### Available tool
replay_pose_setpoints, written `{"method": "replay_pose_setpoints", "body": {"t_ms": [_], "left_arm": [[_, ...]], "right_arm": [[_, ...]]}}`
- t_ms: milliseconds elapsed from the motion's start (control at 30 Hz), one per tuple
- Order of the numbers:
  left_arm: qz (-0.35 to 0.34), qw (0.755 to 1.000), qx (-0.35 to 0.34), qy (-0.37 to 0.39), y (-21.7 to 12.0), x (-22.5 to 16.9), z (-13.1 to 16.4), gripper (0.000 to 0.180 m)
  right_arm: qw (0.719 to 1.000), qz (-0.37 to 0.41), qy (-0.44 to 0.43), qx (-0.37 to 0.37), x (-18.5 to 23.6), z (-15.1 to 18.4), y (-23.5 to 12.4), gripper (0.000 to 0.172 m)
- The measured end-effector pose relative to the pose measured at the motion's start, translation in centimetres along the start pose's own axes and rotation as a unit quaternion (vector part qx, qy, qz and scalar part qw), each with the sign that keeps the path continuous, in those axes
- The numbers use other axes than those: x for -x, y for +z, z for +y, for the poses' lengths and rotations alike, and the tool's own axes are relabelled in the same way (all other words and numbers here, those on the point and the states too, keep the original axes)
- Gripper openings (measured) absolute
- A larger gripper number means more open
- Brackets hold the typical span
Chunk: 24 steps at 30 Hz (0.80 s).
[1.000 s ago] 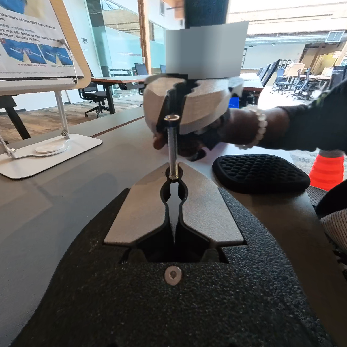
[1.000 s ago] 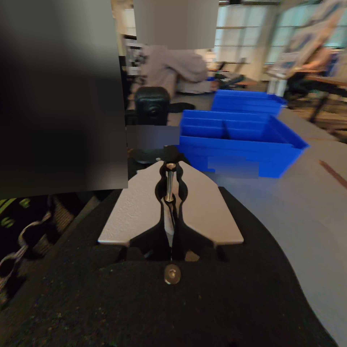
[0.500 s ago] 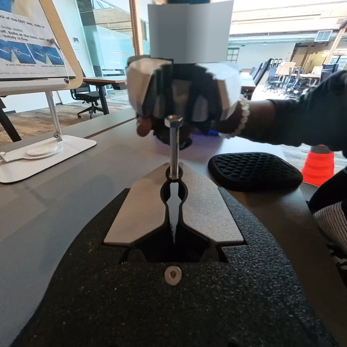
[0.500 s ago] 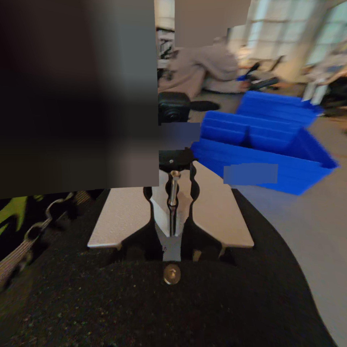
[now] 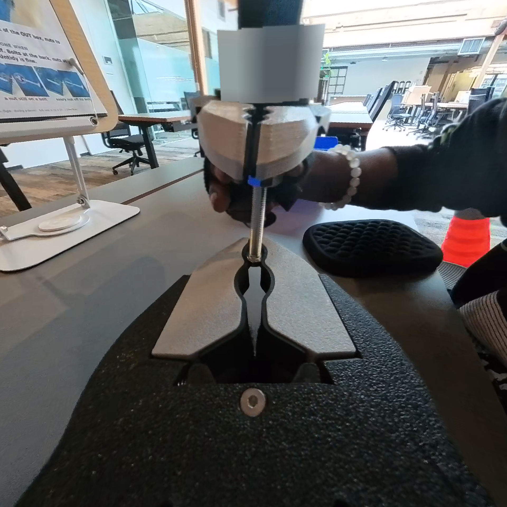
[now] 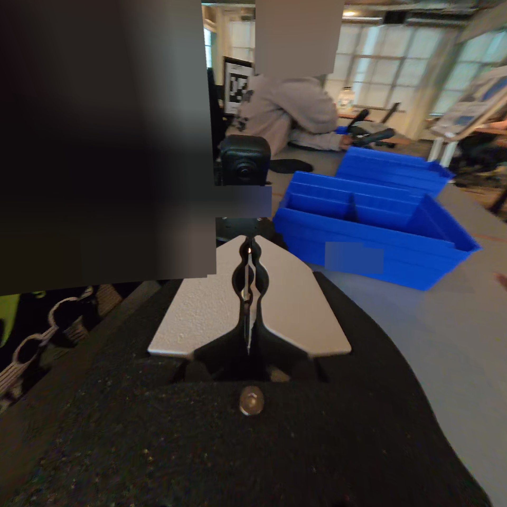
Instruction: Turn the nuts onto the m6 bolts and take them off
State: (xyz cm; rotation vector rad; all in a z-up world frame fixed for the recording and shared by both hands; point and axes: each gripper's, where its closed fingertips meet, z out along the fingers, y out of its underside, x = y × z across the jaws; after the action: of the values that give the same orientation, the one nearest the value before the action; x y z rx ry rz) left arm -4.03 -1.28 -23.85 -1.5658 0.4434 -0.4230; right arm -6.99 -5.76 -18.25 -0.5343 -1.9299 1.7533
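A long threaded silver bolt (image 5: pixel 257 219) stands upright on the grey table (image 5: pixel 137 274). My left gripper (image 5: pixel 255 248) is shut on its lower end, in the front notch of the fingers. My right gripper (image 5: pixel 253 153) is above it, held by a hand, with its grey fingers closed together at the bolt's top end. They hide the hex nut there, and I cannot tell whether they grip anything. In the right wrist view my right gripper (image 6: pixel 250 242) shows only a thin slit, with the bolt (image 6: pixel 248 274) visible through it.
Two blue bins (image 6: pixel 370 233) (image 6: pixel 392 170) stand on the table to the right. A white document stand (image 5: pixel 63 219), a black pad (image 5: pixel 370 247) and an orange cone (image 5: pixel 466 236) are around. A person (image 6: pixel 288 109) sits at the table behind. Across from one pair of fingers to the other is roughly 7 centimetres.
The right gripper held the bolt's top a second ago, then opened wide and lifted off, baring a hex nut. It has now come down and shut there. The left grasp stayed.
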Motion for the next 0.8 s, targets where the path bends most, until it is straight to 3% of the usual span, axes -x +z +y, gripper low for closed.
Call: {"method": "replay_pose_setpoints", "body": {"t_ms": [167,300,400,467,633,800], "left_arm": [[0.003,1.0,0.001,0.0,0.0,-0.1,0.0,0.001],[0.005,1.0,0.001,0.003,0.0,-0.2,0.0,0.001],[0.005,1.0,0.0,0.002,0.0,-0.2,0.0,0.003],[0.002,1.0,-0.002,0.001,0.0,-0.1,-0.1,0.003],[-0.01,1.0,0.001,0.0,0.0,0.2,0.0,0.0],[-0.015,1.0,0.006,-0.007,0.0,0.4,0.2,0.002]], "right_arm": [[0.996,0.072,-0.047,0.017,0.2,-0.5,-0.3,0.026],[0.999,0.013,-0.013,0.028,0.5,0.0,-0.2,0.025],[0.999,-0.025,0.023,0.025,0.5,0.5,-0.1,0.014],[0.999,-0.017,0.032,0.015,0.3,0.5,-0.1,0.009],[0.995,0.097,0.03,0.011,-0.3,0.6,-0.3,0.009],[0.966,0.25,0.069,0.009,-1.1,0.9,-0.4,0.009]]}}
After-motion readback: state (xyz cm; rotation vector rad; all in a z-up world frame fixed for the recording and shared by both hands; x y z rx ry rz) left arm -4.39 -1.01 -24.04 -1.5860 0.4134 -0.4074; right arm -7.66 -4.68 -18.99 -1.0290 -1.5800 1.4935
